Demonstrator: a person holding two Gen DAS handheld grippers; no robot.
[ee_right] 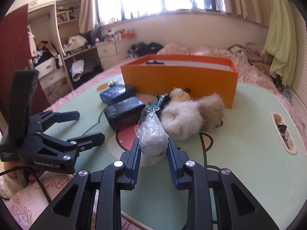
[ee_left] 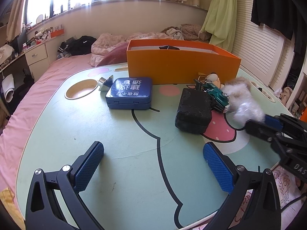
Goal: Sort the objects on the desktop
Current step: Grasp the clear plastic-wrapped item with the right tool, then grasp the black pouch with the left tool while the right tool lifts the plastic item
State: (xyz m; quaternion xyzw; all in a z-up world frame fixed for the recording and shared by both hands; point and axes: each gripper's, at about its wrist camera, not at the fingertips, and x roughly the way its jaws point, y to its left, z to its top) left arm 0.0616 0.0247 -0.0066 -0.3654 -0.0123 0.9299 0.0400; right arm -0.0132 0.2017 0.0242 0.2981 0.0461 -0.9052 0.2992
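Right gripper (ee_right: pixel 153 145) clamped on clear-plastic-wrapped white bundle (ee_right: pixel 152 136); left gripper (ee_left: pixel 153 164) wide, holding nothing. Just beyond: fluffy cream fur toy (ee_right: pixel 191 115), black rectangular case (ee_right: pixel 124 113), green toy car (ee_left: pixel 216 95). Farther off, orange cardboard box (ee_left: pixel 182 65).

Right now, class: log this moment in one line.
left gripper: open, idle | right gripper: shut on plastic-wrapped bundle | orange box: waiting

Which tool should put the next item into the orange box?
Right. The right tool is already shut on the plastic-wrapped bundle, and the orange box is straight ahead. The left tool is open and empty over the table.
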